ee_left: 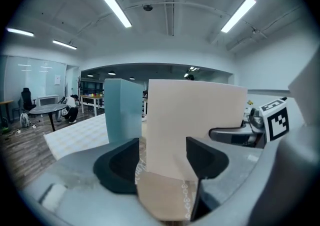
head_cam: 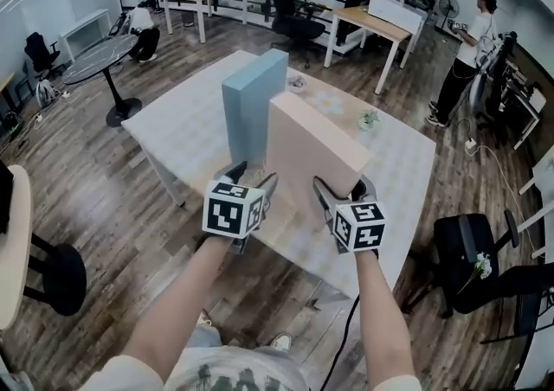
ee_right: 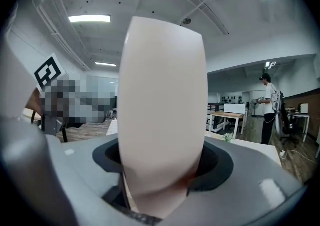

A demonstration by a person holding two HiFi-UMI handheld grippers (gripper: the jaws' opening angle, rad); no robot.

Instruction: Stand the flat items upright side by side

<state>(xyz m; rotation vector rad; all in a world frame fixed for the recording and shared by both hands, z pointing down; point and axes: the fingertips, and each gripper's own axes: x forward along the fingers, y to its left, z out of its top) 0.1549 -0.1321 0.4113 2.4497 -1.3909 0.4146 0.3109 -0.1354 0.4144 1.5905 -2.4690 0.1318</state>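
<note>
At lower centre of the head view, left gripper (head_cam: 255, 175) with jaws spread wide and nothing pinched; in its own view (ee_left: 162, 162), only the near lower corner of the pink slab (ee_left: 195, 115) just ahead of the gap, patterned cloth showing beneath, no pad seen pressing on it.

To its right, right gripper (head_cam: 342, 183) closed across the near upright edge of the pink slab (head_cam: 312, 147); seen along that gripper (ee_right: 162, 170), slab (ee_right: 162, 95) filling the whole gap, both pads tight against its faces.

Pink slab upright at frame centre on the table (head_cam: 173, 134), near edge close to the table's front rim; blue slab (head_cam: 251, 95) upright just beside it at upper left, a thin gap between the two visible in the left gripper view (ee_left: 122, 110); faces not quite parallel.

Open cloth left of the blue slab and along the right side past the pink one; small potted plant (head_cam: 368, 119) right of centre, apart from both slabs; black chair (head_cam: 467, 251) off the table at lower right.
</note>
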